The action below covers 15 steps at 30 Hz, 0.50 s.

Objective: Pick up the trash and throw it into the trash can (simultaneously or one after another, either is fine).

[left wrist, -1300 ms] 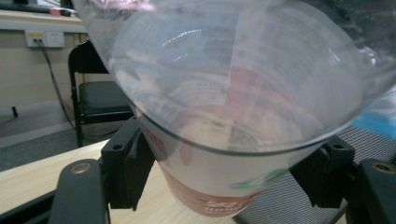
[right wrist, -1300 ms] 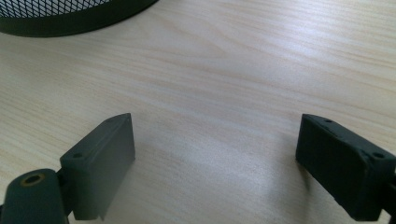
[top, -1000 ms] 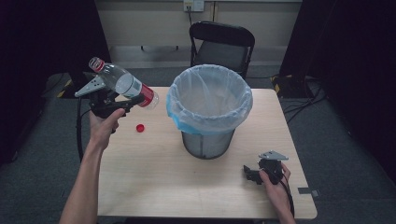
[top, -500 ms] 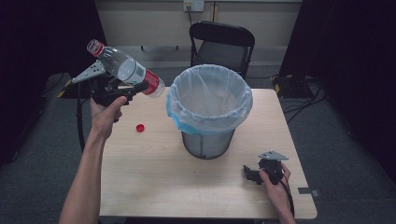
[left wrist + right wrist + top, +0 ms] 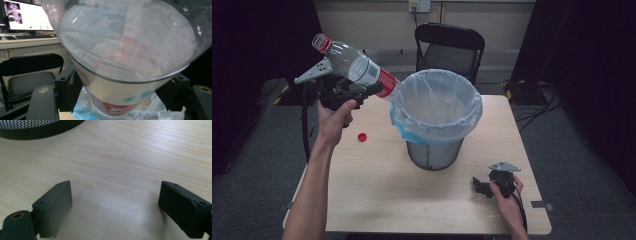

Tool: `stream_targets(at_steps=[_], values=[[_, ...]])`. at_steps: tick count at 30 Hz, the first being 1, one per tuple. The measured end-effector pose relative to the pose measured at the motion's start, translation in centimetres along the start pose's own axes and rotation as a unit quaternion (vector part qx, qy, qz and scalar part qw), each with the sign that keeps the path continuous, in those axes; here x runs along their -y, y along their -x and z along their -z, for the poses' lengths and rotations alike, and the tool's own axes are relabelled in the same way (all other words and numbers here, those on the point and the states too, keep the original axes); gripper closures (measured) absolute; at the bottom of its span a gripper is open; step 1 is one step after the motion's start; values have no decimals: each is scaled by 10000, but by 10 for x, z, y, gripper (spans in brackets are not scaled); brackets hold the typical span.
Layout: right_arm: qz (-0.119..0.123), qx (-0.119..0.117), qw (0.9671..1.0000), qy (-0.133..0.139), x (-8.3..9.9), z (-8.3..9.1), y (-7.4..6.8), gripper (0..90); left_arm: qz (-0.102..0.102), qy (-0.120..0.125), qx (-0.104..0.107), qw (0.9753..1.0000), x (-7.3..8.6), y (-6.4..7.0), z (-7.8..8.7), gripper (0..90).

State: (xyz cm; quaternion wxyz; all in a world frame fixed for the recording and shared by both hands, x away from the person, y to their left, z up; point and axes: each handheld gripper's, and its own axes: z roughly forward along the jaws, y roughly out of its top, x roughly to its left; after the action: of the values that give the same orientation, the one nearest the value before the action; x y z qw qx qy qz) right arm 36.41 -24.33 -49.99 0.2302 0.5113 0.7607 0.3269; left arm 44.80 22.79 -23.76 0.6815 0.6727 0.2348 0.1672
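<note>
left gripper (image 5: 374, 91), jaws clamped on a clear plastic bottle with red label (image 5: 354, 66), holds it tilted at the liner-clad mesh bin's (image 5: 436, 116) left rim, release pending; right gripper (image 5: 481, 186) rests open-jawed near the table's (image 5: 377, 190) front right corner.

The bottle (image 5: 354, 65) is showing clear, glossy plastic with a slick printed label wrapping it. The bin (image 5: 434, 152) is showing dark metal mesh below a thin, crinkly, translucent plastic liner (image 5: 437, 107). The bench (image 5: 377, 185) is looking like pale, smooth, matt wood grain. The right tool (image 5: 115, 202) is showing matt black plastic jaws.
</note>
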Motion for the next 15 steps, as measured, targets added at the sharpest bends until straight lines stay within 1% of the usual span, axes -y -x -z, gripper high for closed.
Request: stream_targets(at_steps=[1,2,4,5,6,7,9,10,11,12,15], values=[[-6,3,10000,-5,0,0,0,107,23,9,91,10000,-3,3,-5,287],[-13,7,10000,-2,0,0,0,108,23,9,91,10000,-3,3,-5,287],[-6,2,10000,-4,0,0,0,107,-10,18,153,9999,-5,6,-10,287],[-7,6,10000,-2,0,0,0,107,15,49,197,9998,-5,8,-14,287],[-3,4,10000,-3,0,0,0,107,24,62,297,9995,-4,9,-17,287],[-1,3,10000,-4,0,0,0,108,47,34,458,9989,-3,12,-25,287],[-7,4,10000,-4,0,0,0,108,67,-16,541,9985,-2,16,-33,287],[-7,4,10000,-4,0,0,0,108,67,-16,541,9985,-2,16,-33,287],[-11,6,10000,-2,0,0,0,108,67,-47,599,9982,-1,19,-40,287],[-8,8,10000,-1,0,0,0,108,65,-57,627,9980,-1,20,-43,287],[5,-1,10000,1,0,0,0,108,39,-127,618,9980,0,22,-54,286]])
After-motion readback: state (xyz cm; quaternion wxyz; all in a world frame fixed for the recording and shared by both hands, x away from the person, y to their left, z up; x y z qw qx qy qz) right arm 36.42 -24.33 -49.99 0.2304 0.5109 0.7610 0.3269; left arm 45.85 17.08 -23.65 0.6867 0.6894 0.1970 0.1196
